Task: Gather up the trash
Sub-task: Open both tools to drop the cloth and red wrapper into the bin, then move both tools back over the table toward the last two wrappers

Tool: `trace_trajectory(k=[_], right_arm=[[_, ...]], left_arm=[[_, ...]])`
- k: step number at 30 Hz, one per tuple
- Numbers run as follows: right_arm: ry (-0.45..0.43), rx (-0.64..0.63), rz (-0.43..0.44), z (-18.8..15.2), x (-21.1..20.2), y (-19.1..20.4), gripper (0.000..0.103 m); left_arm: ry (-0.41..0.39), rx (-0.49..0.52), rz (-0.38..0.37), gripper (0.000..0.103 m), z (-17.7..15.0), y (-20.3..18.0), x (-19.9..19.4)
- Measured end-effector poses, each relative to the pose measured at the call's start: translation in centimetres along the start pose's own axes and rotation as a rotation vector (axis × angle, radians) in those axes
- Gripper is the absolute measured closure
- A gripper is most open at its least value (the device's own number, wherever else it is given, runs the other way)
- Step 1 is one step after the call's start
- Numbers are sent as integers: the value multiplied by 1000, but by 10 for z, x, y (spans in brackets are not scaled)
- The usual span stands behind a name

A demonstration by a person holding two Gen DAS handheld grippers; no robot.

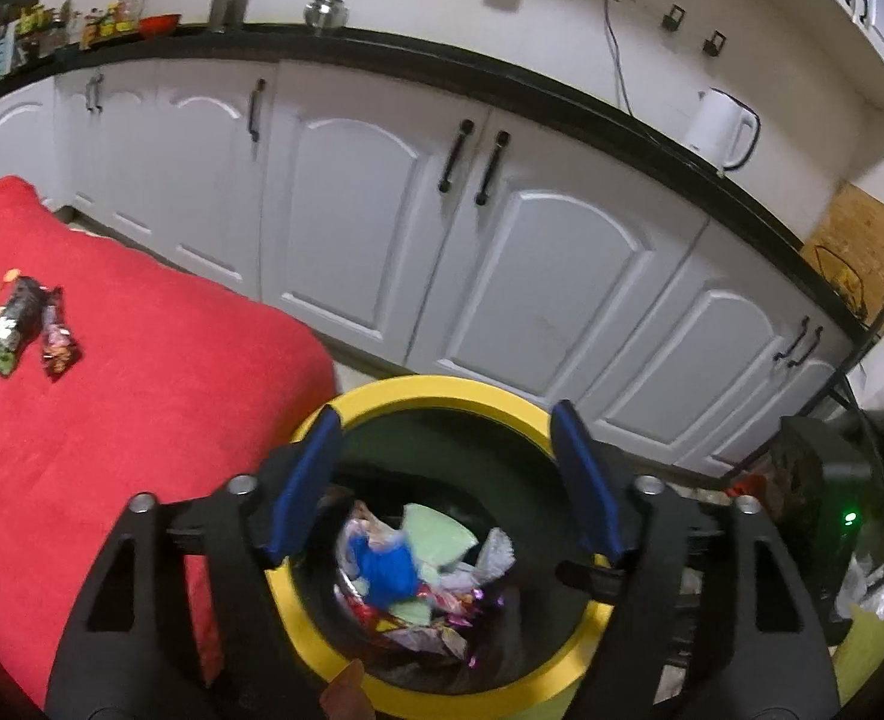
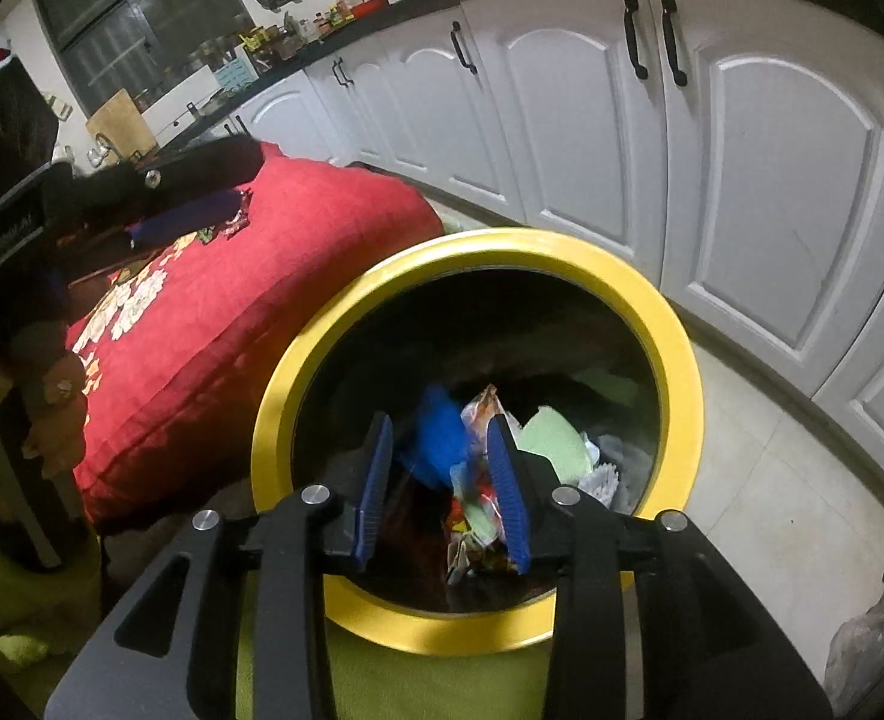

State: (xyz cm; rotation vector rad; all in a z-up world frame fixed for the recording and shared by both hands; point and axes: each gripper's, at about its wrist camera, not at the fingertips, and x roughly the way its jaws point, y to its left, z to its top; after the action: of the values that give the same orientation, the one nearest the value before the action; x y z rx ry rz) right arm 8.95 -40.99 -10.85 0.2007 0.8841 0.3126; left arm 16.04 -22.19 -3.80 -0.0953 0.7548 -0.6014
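Both your claws hang released over the yellow-rimmed bin point(image 1: 435, 389), so reach with your left gripper point(image 1: 445, 480) to the two wrappers point(image 1: 27, 324) lying left of the bin on the red cloth point(image 1: 141, 396), long axes pointing away; your right gripper point(image 2: 448, 480) is farther.

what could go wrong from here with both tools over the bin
1. The left tool and right tool both hang open over the yellow-rimmed bin; crowded into one opening, they could knock each other.
2. Trash in the bin is piled loosely, so a tool dipping lower might snag a piece and drag it out.
3. Two wrappers lie on the red cloth; turning away now would leave them uncollected.
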Motion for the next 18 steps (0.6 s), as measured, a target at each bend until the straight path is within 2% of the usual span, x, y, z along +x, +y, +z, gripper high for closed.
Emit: trace_trajectory(k=[2, 11, 18], right_arm=[[-11, -10, 0, 5, 0, 4, 69], [-71, -76, 45, 45, 9, 45, 58], [-90, -164, 89, 79, 28, 89, 53]], left_arm=[[-22, -10, 25, 27, 1, 10, -6], [-94, -79, 135, 13, 10, 68, -36], [-148, -112, 226, 11, 18, 110, -63]])
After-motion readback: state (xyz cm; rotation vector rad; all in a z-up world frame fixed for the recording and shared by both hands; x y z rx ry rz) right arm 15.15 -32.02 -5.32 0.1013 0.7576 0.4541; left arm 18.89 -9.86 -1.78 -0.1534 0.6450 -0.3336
